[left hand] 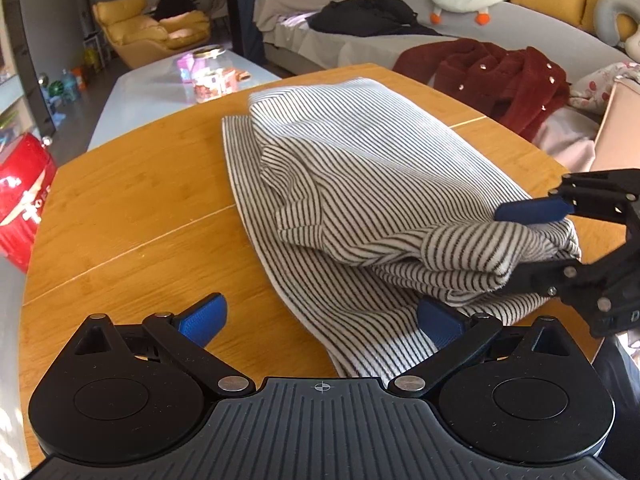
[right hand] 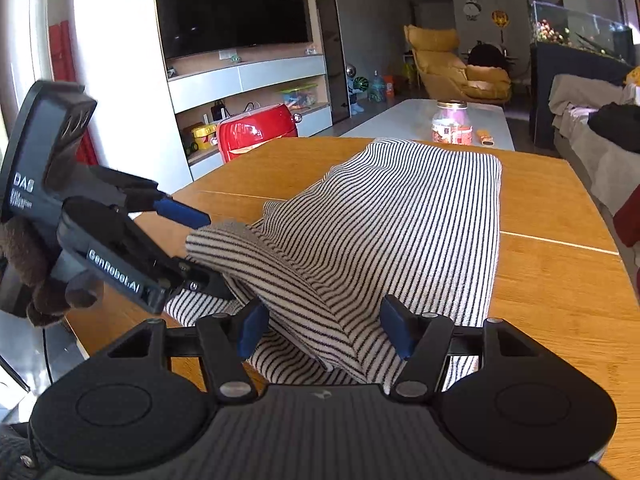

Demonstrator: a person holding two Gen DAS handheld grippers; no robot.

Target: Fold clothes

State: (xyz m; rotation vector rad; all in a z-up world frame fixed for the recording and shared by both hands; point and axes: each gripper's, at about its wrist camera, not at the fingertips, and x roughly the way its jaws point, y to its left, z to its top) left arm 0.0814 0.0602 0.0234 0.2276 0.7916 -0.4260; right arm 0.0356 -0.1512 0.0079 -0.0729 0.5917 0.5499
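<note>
Both blue-padded claws work a soft striped knit top [left hand: 360, 168] on the wooden bench [left hand: 132, 200]. Left claw [left hand: 320, 320] gapes apart, one pad over the hem; right claw [right hand: 324, 330] sits spread around a rolled fold without pinching.

The folded striped garment [left hand: 352, 184] lies on the worktop [left hand: 132, 208], its thick bunched end nearest the two tools. The right tool [right hand: 324, 328] straddles that bunched end; the left tool [left hand: 320, 320] stands at the garment's near edge — one finger over the bare worktop, one over the cloth. Behind the worktop stand a low table [left hand: 160, 80] with a jar [left hand: 210, 74] on it and, further right, a sofa [left hand: 460, 28] — a coat [left hand: 500, 76] lies at its front edge.
</note>
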